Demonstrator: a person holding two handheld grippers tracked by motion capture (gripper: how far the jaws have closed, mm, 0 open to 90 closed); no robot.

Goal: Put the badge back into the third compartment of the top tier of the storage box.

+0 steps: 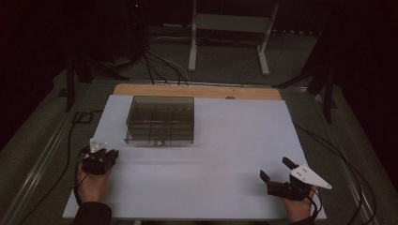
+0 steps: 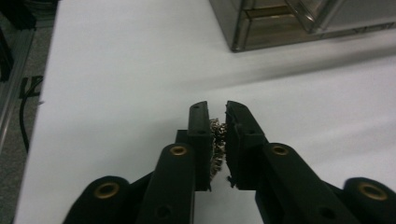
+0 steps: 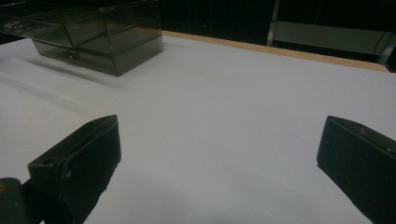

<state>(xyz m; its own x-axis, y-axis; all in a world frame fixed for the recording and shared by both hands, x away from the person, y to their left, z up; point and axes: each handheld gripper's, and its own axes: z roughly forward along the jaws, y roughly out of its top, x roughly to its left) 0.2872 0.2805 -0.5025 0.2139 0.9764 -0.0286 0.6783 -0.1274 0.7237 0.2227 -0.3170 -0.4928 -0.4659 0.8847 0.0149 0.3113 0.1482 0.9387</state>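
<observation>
My left gripper (image 1: 110, 153) rests at the table's near left, held by a hand. In the left gripper view its jaws (image 2: 218, 111) are shut on a small crumpled silvery metallic piece (image 2: 216, 139), perhaps a fine chain, pinched between the pads. At the near right my right gripper (image 1: 275, 168) is open, and in the right gripper view its jaws (image 3: 219, 135) stand wide apart with only bare white table between them. A smoky transparent compartment box (image 1: 160, 119) (image 2: 299, 23) (image 3: 88, 37) sits on the table's far left, ahead of the left gripper, with its lid closed.
The white table surface (image 1: 234, 140) has a wooden strip (image 1: 197, 90) along its far edge. Beyond it on the floor stand a white-legged frame (image 1: 227, 28) and dark cables (image 1: 159, 65). A cable (image 1: 70, 140) trails off the table's left side.
</observation>
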